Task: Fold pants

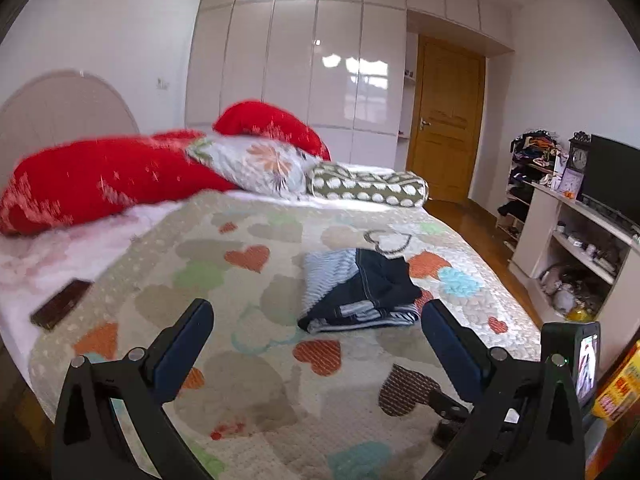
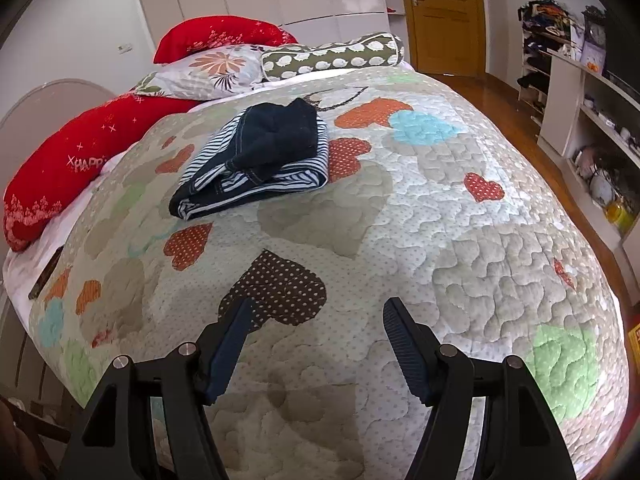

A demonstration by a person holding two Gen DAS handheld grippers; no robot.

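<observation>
The pants (image 1: 362, 290) lie folded in a compact bundle on the quilted bedspread (image 1: 256, 344), dark denim with striped lining showing. They also show in the right wrist view (image 2: 260, 156), toward the far middle of the bed. My left gripper (image 1: 316, 320) is open and empty, held above the bed short of the bundle. My right gripper (image 2: 318, 320) is open and empty, over the near part of the bedspread (image 2: 440, 220), well short of the pants.
Red pillows (image 1: 92, 180), a floral pillow (image 1: 256, 162) and a dotted bolster (image 1: 368, 186) lie at the bed's head. A dark flat object (image 1: 60, 304) lies at the left edge. White shelves (image 1: 576, 248) stand right. Another device (image 1: 576, 360) shows at lower right.
</observation>
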